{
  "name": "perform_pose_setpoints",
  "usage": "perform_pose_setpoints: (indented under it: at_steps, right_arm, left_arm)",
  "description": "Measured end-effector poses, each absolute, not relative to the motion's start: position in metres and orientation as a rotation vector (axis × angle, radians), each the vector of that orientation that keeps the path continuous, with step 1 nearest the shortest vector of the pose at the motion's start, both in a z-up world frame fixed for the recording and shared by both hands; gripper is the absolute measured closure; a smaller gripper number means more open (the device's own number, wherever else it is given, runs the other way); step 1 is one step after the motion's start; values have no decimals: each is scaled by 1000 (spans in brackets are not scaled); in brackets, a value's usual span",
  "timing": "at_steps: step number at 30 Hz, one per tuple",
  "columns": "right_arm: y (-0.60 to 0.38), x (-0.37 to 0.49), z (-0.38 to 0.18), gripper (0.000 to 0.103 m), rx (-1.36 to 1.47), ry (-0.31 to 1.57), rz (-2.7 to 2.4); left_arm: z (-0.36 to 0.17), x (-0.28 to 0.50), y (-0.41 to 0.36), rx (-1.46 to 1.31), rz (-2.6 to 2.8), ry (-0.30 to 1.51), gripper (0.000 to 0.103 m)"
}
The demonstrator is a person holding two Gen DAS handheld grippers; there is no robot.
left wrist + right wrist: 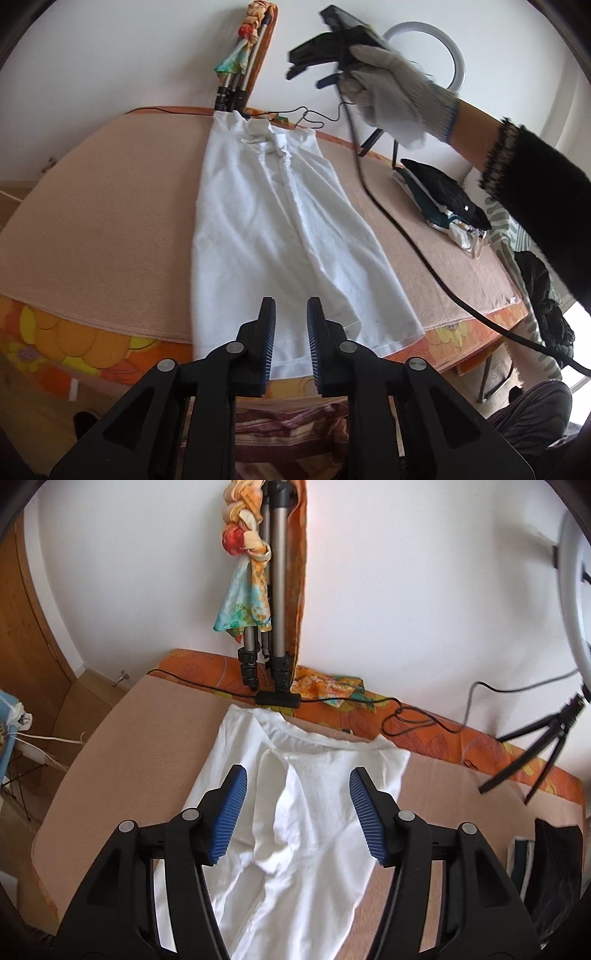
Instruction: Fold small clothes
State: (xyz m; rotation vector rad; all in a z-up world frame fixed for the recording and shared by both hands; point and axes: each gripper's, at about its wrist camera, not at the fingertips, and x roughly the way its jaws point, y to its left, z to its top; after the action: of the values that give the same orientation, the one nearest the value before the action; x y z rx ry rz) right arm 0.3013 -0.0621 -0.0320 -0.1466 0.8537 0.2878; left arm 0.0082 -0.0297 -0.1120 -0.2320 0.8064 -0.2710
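Observation:
A white garment (266,221) (314,812), folded lengthwise into a long strip, lies on the peach cover (110,221). Its collar is at the far end and its hem hangs over the near edge. My left gripper (291,314) hovers over the hem, its jaws a narrow gap apart with nothing between them. A gloved hand (399,96) holds my right gripper (290,66) high above the far end. In the right wrist view the right gripper (298,775) stands open wide above the collar area and is empty.
A tripod (277,609) with a coloured scarf stands at the far edge, with cables beside it. A ring light (454,55) and small tripod (535,746) stand at the right. Folded dark clothes (443,195) lie on the right. A black cable (406,251) crosses there.

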Motion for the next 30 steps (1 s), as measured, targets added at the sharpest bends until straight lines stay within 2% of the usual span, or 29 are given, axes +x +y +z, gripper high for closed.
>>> perform_pose_setpoints:
  at_steps: [2, 5, 12, 14, 16, 17, 18, 21, 25, 27, 28, 29, 30]
  right_arm:
    - [-86, 258, -25, 43, -103, 847, 296]
    - [-122, 187, -30, 43, -23, 866, 287]
    - [-182, 43, -98, 43, 96, 1008, 257]
    - [-183, 20, -116, 45, 90, 1048, 253]
    - [-184, 6, -128, 46, 86, 1059, 243]
    - [-184, 2, -133, 47, 102, 1071, 253]
    - [-183, -2, -138, 47, 104, 1079, 263]
    - [-178, -6, -151, 49, 98, 1098, 260]
    - [-169, -7, -166, 59, 83, 1138, 272]
    - [-161, -9, -169, 75, 72, 1149, 310]
    - [-156, -9, -170, 87, 55, 1148, 322]
    - [-153, -13, -171, 94, 48, 1143, 328]
    - [-152, -13, -171, 95, 54, 1143, 338]
  left_arm:
    - [-114, 9, -12, -243, -251, 835, 76]
    - [-124, 24, 7, -309, -249, 944, 76]
    - [-150, 36, 13, -361, -284, 1075, 76]
    - [-150, 35, 9, -330, -286, 1044, 76]
    - [-150, 35, 8, -343, -280, 1032, 79]
    - [-150, 36, 6, -338, -283, 1032, 93]
    - [-152, 36, 4, -326, -278, 1036, 100]
    - [-151, 37, 4, -309, -276, 1015, 101]
    - [-145, 36, 11, -317, -263, 1004, 101]
    - [-137, 32, 13, -285, -257, 976, 101]
    - [-133, 31, 14, -265, -256, 956, 101]
    - [-131, 31, 15, -255, -251, 945, 101]
    - [-132, 31, 16, -244, -245, 947, 101]
